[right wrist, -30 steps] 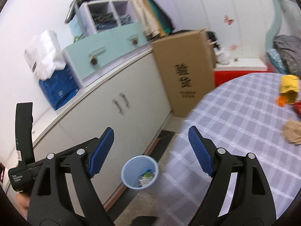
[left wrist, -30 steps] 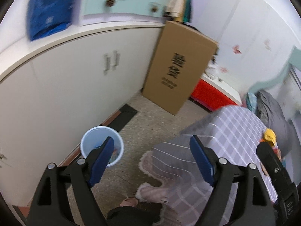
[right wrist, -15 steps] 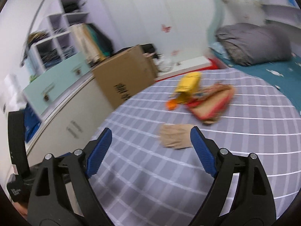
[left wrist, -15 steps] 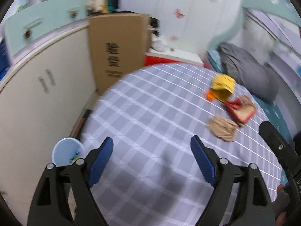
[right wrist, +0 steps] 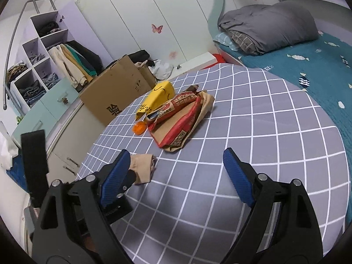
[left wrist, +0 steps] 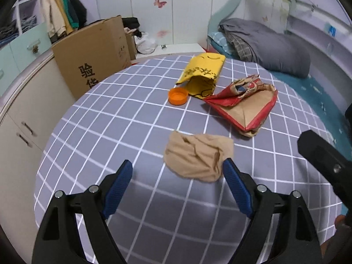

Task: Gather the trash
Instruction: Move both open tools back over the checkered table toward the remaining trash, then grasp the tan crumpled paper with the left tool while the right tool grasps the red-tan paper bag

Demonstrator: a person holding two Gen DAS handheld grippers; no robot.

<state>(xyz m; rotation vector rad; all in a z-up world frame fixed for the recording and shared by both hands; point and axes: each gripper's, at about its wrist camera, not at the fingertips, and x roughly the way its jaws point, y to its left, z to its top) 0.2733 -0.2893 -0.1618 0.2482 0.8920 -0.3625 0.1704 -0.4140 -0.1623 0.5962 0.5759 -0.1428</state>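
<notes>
Both the left gripper (left wrist: 177, 171) and the right gripper (right wrist: 176, 160) are released and empty. The beige wad (left wrist: 198, 156), orange cap (left wrist: 178, 96), yellow bag (left wrist: 203, 74) and red wrapper (left wrist: 244, 103) lie uncollected at the middle of the worktop (left wrist: 110, 121).

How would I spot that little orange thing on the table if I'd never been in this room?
Look at the round table with the grey checked tablecloth. Near its far side lies a yellow paper bag on its side, next to a red and brown paper bag. The orange cap sits at the yellow bag's open mouth: the only small, round, rigid piece among crumpled wrappers.
</notes>
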